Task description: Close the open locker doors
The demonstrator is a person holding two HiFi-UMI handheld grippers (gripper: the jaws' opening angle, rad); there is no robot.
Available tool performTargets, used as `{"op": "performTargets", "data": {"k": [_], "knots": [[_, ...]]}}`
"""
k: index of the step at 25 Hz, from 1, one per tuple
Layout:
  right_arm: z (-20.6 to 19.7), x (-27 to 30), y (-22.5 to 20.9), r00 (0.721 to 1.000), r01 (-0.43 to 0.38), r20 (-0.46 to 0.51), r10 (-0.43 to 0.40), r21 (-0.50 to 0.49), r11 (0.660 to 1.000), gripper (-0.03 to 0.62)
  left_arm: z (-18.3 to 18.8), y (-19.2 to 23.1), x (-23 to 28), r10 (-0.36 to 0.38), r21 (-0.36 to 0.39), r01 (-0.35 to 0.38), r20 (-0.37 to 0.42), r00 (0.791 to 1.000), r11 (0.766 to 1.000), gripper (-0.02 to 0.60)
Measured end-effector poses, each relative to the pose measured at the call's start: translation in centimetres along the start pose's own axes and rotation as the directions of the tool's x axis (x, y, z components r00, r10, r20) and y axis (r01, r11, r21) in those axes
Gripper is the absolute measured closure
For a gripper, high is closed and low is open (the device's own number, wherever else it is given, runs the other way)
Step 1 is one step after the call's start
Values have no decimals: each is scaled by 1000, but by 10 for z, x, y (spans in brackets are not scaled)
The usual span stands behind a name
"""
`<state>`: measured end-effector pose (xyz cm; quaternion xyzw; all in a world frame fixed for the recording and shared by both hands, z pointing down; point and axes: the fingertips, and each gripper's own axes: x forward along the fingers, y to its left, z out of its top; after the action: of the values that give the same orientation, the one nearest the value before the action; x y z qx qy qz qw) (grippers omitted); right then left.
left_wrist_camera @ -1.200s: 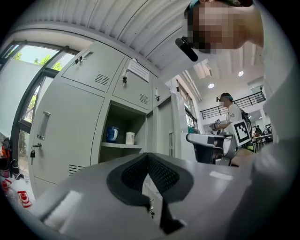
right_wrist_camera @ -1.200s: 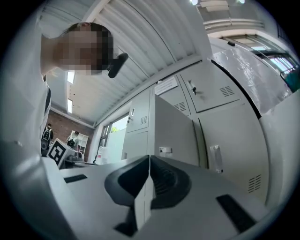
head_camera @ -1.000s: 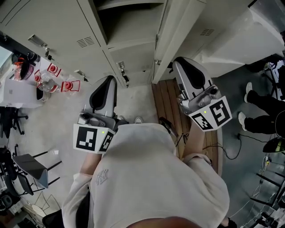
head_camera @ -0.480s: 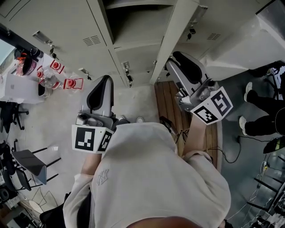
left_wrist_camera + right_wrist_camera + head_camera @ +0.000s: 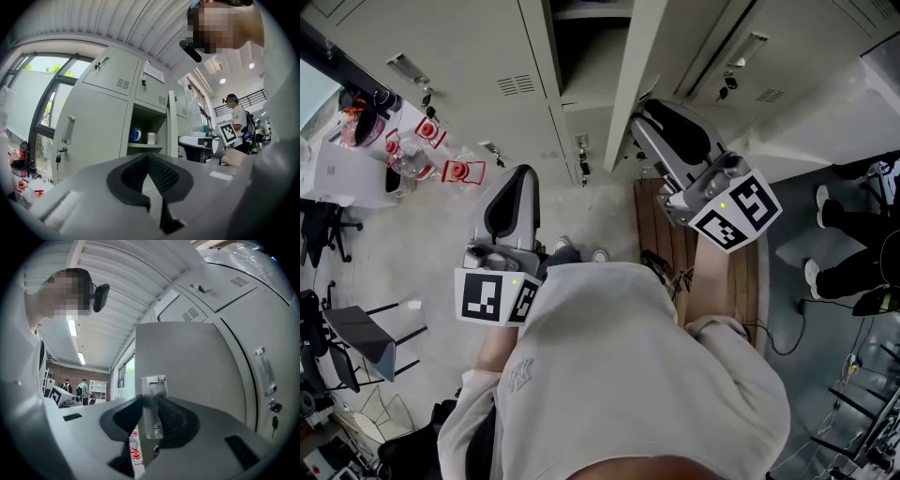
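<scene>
The open locker door [image 5: 630, 66] stands edge-on in the head view, just right of the open compartment [image 5: 581, 56]. My right gripper [image 5: 645, 112] is at that door's lower edge. In the right gripper view the door [image 5: 187, 362] fills the middle, and its metal handle [image 5: 153, 390] sits between the pads of my right gripper [image 5: 151, 416], which is shut on it. My left gripper [image 5: 521, 174] hangs lower left, away from the lockers. In the left gripper view it [image 5: 148, 161] is shut with nothing in it, facing the open locker with a blue mug [image 5: 135, 135] and a white cup [image 5: 151, 138].
Closed lockers with keys in their locks [image 5: 581, 155] line the top. Red-labelled items [image 5: 455, 172] lie on the floor at left, beside a desk and a chair [image 5: 361, 342]. A wooden platform [image 5: 661, 220] lies under the right arm. Someone's legs [image 5: 853, 234] are at far right.
My right gripper has moved up and left to the open door's edge and now has the handle between its pads. The left gripper has barely moved.
</scene>
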<state>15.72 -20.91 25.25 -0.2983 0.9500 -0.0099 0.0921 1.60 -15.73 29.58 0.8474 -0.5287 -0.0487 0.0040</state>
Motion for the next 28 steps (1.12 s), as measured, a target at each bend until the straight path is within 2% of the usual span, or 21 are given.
{"op": "performTargets", "data": {"k": [14,28], "knots": [[-17,90,-19,993,86,-76,-92,-74,994,512,17,80,15,-18,5,18,9,1000,1000,580],[-30,135,-59,978,177,-92,-185,-88,980,512,13,127,19,21,-3,-21,3,1000,1000,580]]}}
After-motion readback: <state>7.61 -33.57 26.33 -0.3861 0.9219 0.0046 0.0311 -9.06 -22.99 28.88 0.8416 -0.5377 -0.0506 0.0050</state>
